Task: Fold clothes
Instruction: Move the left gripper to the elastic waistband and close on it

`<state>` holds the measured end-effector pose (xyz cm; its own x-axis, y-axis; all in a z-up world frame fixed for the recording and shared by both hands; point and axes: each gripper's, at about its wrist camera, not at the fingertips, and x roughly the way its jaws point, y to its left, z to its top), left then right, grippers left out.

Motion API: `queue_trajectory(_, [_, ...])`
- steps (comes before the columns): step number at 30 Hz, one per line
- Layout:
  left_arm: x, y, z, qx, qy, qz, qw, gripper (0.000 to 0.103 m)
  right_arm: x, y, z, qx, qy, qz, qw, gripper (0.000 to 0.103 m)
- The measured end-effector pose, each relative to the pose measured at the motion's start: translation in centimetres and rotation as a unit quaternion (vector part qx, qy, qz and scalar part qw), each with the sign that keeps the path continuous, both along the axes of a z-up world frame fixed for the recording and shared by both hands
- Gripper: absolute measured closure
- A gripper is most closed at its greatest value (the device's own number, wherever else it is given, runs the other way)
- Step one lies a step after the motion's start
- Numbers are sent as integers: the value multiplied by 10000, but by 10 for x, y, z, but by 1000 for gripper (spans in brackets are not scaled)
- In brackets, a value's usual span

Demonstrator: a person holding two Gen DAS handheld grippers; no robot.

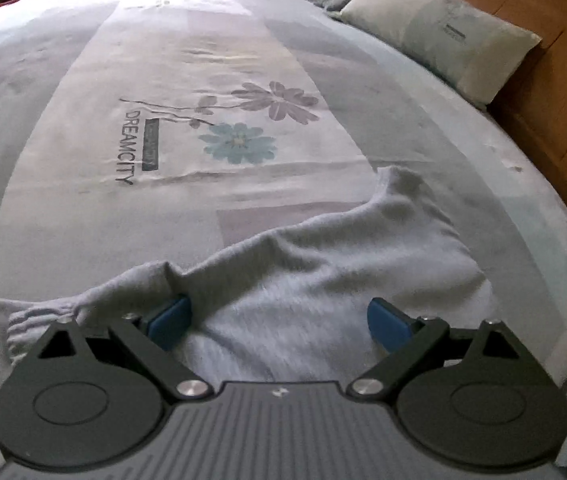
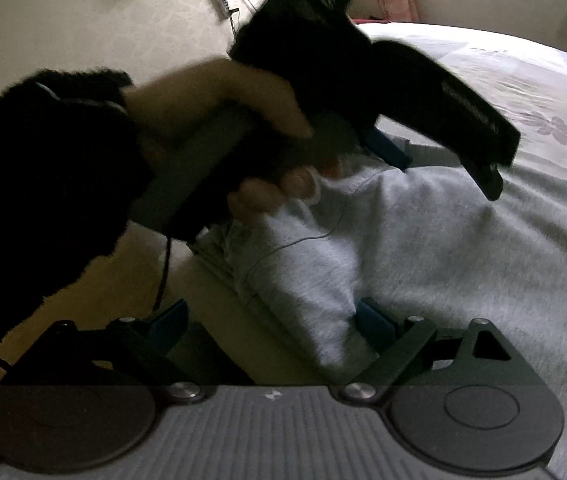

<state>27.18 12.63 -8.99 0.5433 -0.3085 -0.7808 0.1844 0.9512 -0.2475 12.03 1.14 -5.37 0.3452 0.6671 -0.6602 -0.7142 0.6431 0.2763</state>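
- Both tools stand with jaws wide apart and grip nothing: the left tool (image 1: 279, 320) straddles cloth at the bottom centre of its own view, and the right tool (image 2: 275, 322) has a bunched edge of cloth between its blue pads at the bottom centre of its view, with the pads not pressing on it.
- Bed (image 1: 63, 128), with its flowered sheet, fills most of the left wrist view; a pillow (image 1: 443, 36) lies at the upper right against the wooden headboard (image 1: 555, 80).
- Grey sweater (image 1: 323, 264), the task's thing, lies on the bed in the lower half of that frame, its long axis running from a ribbed cuff (image 1: 31, 320) at lower left up to the corner at centre right.
- Seen from the right wrist, the sweater (image 2: 463, 248) spreads from lower centre to the right edge, and the person's hand (image 2: 219, 108) carries the left tool down over its far end at upper centre.
- Judging by this, each tool is nearest one end of the garment, so the coming pinch turns on closing over the edge directly ahead.
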Motion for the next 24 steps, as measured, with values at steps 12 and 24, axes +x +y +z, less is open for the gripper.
queue_trajectory(12, [-72,109,33,-374,60,783,9962,8,28,-100,34,862,618,-1593,9815,7])
queue_trajectory(24, [-96,155,-30,-2043,654,1608,9634,8,18,-156,28,1146,856,-2310,9624,5])
